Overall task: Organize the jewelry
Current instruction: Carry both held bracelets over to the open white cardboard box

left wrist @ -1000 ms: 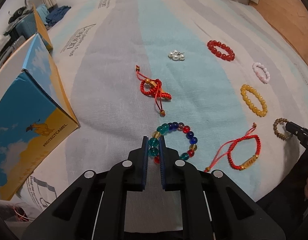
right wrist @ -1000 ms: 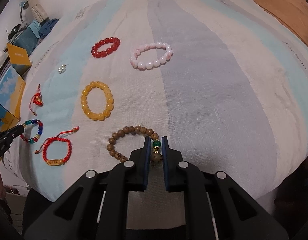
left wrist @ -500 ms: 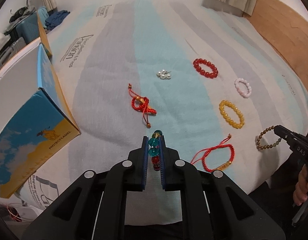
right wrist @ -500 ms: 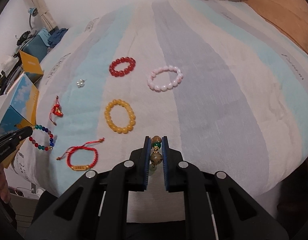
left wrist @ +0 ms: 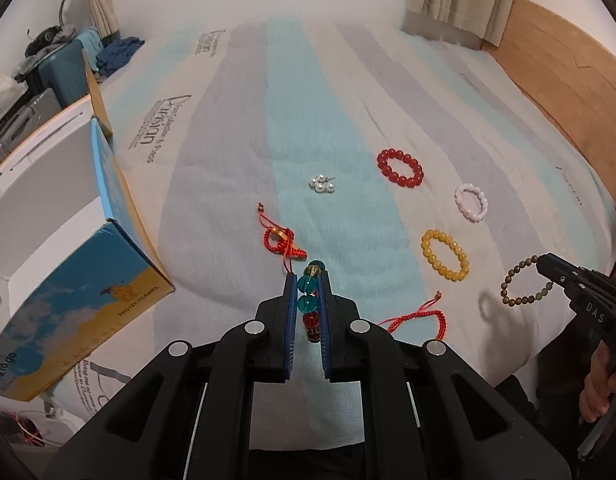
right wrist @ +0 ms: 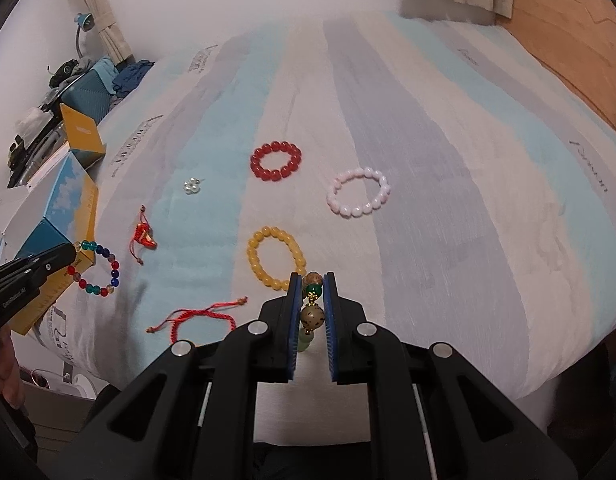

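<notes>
1. The right tool (right wrist: pixel 311 280) grips a brown bead bracelet (right wrist: pixel 312 316) between its fingers, above the bed (right wrist: pixel 448 200).
2. Just ahead to its left lies a yellow bracelet (right wrist: pixel 277 257); farther ahead, a red bracelet (right wrist: pixel 275 161) and a pink bracelet (right wrist: pixel 358 197).
3. Far left, the left tool (right wrist: pixel 70 251) holds a multicolored bracelet (right wrist: pixel 98 270) off the bed.

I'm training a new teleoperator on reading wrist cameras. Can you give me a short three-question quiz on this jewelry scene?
1. True or false: the left gripper is shut on the multicolored bead bracelet.
2. Which bracelet does the right gripper hold: A yellow, B pink, C brown wooden?
3. How many beaded bracelets lie flat on the bedsheet?

Key: 1 true. 2 C, the brown wooden bracelet. 3 three: red bead bracelet, pink bead bracelet, yellow bead bracelet.
</notes>
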`<action>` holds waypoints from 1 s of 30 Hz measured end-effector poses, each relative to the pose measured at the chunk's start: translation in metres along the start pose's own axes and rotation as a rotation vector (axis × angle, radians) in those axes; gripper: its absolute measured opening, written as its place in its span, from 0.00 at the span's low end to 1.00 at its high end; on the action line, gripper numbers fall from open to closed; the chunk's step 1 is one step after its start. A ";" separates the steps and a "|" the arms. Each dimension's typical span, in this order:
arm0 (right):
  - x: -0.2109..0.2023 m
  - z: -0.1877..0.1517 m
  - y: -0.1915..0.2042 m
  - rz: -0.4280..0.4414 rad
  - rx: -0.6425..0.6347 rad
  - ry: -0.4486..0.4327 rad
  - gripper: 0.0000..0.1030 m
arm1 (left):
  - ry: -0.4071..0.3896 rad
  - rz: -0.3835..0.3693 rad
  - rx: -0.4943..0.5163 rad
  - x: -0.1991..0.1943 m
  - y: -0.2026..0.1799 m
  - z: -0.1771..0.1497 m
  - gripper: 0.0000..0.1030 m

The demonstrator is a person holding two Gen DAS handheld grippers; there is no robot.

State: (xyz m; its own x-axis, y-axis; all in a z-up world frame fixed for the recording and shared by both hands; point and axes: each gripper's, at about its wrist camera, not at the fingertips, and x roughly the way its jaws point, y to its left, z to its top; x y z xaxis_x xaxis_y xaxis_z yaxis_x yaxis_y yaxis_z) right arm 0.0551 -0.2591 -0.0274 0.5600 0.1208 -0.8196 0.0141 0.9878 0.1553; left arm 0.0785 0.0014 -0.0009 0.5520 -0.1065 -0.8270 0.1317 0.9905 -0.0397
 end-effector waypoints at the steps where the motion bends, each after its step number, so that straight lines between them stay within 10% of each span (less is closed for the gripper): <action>1: -0.001 0.001 0.002 -0.001 -0.004 -0.002 0.10 | -0.002 -0.001 -0.002 -0.002 0.001 0.000 0.09; 30: -0.041 0.058 0.177 0.133 -0.227 -0.087 0.10 | -0.092 0.070 -0.140 -0.084 0.103 0.021 0.09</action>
State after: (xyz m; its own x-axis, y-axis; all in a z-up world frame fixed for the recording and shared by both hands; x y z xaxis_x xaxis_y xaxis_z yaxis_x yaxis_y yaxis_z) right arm 0.0825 -0.0953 0.0655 0.6139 0.2514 -0.7483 -0.2449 0.9618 0.1222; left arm 0.0636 0.1105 0.0761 0.6295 -0.0380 -0.7761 -0.0224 0.9975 -0.0671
